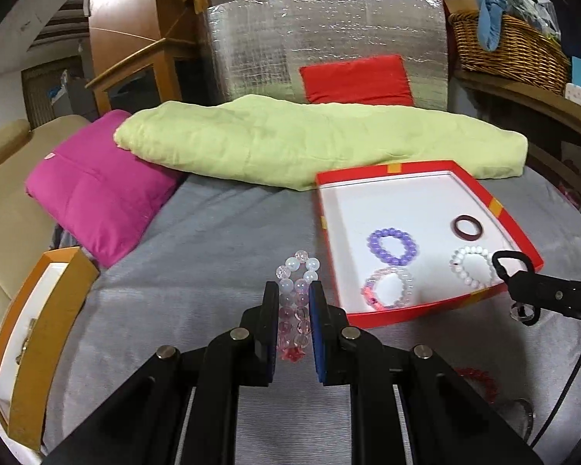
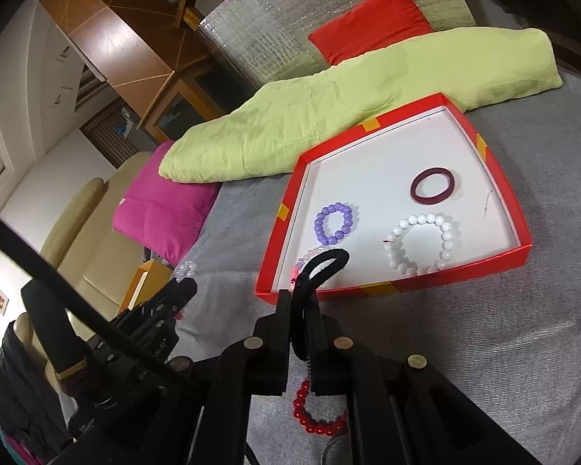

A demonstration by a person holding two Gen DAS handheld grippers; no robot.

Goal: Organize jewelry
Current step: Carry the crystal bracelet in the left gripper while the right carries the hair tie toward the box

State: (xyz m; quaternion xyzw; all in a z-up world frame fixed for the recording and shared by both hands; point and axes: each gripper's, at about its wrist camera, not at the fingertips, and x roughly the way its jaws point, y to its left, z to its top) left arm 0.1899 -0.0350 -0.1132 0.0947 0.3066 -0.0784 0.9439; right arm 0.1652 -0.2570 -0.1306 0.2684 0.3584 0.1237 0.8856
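Left gripper (image 1: 294, 290): clamped on translucent pink-and-white glass-bead bracelet (image 1: 296, 294), bunched narrow. Right gripper (image 2: 299, 302): pinched on black elastic hair loop (image 2: 323, 265). Ahead and right of the left gripper, red cardboard tray with white floor (image 1: 521, 238) already holds four bracelets. Outstanding, by judgement: both held pieces, plus red bead bracelet (image 2: 317, 418) under the right gripper.

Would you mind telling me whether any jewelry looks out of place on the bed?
Yes: a red bead bracelet lies loose on the grey cover, outside the red tray that holds four other pieces. It sits beneath the right tongs, partly hidden.
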